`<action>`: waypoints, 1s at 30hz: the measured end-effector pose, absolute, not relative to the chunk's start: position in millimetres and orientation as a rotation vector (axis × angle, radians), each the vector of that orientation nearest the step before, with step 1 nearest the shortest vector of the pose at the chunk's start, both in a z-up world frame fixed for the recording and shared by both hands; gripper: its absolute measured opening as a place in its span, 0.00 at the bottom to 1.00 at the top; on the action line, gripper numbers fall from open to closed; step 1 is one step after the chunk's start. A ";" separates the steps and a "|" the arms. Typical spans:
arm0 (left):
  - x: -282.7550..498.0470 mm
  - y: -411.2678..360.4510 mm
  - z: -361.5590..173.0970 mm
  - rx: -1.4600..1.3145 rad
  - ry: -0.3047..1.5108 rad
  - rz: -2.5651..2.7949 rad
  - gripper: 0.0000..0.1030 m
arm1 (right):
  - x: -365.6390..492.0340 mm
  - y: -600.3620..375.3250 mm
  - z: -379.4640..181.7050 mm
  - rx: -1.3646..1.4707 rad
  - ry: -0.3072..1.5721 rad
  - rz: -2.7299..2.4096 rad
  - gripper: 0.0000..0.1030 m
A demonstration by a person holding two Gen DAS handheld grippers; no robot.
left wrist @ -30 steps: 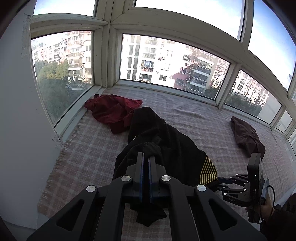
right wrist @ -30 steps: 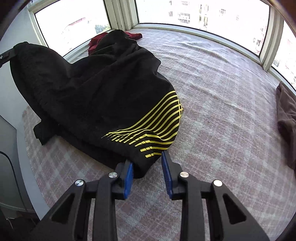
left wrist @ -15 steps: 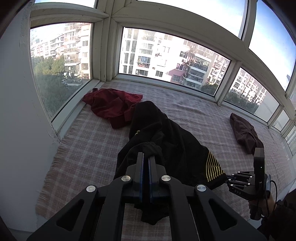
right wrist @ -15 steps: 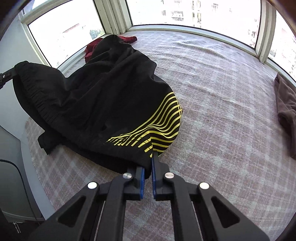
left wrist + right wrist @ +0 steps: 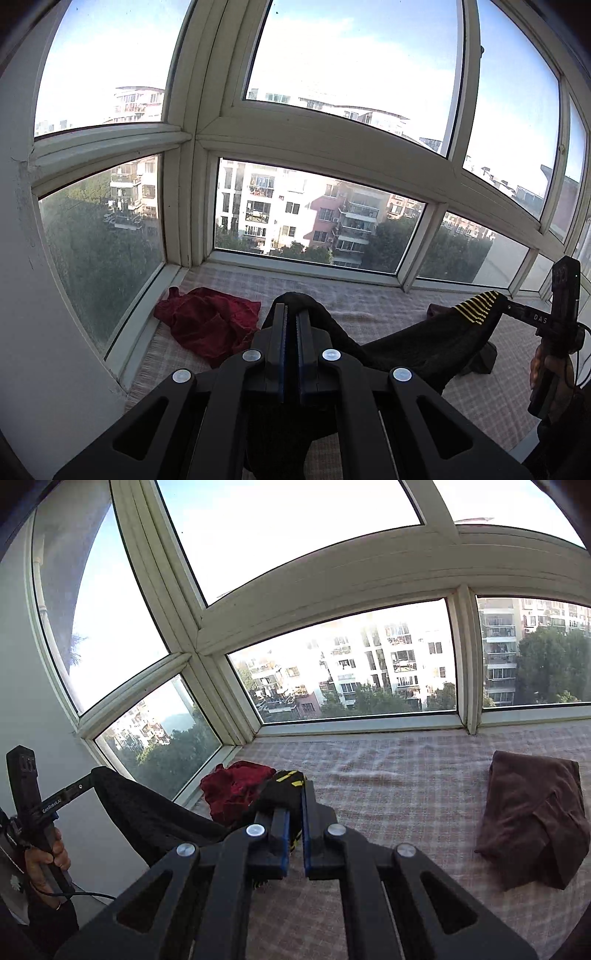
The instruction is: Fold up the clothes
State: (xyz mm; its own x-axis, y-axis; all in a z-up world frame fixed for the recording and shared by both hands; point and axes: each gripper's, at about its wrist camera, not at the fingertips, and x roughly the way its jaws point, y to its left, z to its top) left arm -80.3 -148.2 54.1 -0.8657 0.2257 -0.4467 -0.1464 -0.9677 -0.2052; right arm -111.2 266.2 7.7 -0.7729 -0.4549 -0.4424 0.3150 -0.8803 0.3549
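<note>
A black garment with yellow stripes (image 5: 424, 343) hangs stretched between my two grippers, lifted above the checked blanket (image 5: 369, 295). My left gripper (image 5: 290, 314) is shut on its black edge; it also shows in the right wrist view (image 5: 94, 775). My right gripper (image 5: 293, 794) is shut on the yellow-striped corner (image 5: 286, 781); it also shows in the left wrist view (image 5: 504, 302). The garment sags in the middle (image 5: 147, 816).
A crumpled red garment (image 5: 210, 325) lies near the window corner, also in the right wrist view (image 5: 236, 786). A folded brown garment (image 5: 532, 819) lies on the blanket (image 5: 406, 775) to the right. Window frames (image 5: 192, 221) surround the platform.
Both grippers rose and tilted up, lifting the black garment off the blanket. The right gripper closed on the striped corner a second ago and still holds it.
</note>
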 end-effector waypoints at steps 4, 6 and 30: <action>-70.4 -147.2 118.6 -0.497 -0.246 2.854 0.04 | -104.4 267.7 86.5 0.526 -0.375 -2.678 0.04; -60.1 -147.5 146.8 -0.400 -0.241 2.848 0.04 | -89.1 274.7 116.6 0.443 -0.359 -2.717 0.04; -35.8 -92.7 187.3 -0.409 -0.076 2.740 0.04 | -5.4 335.6 161.3 0.370 -0.203 -2.843 0.05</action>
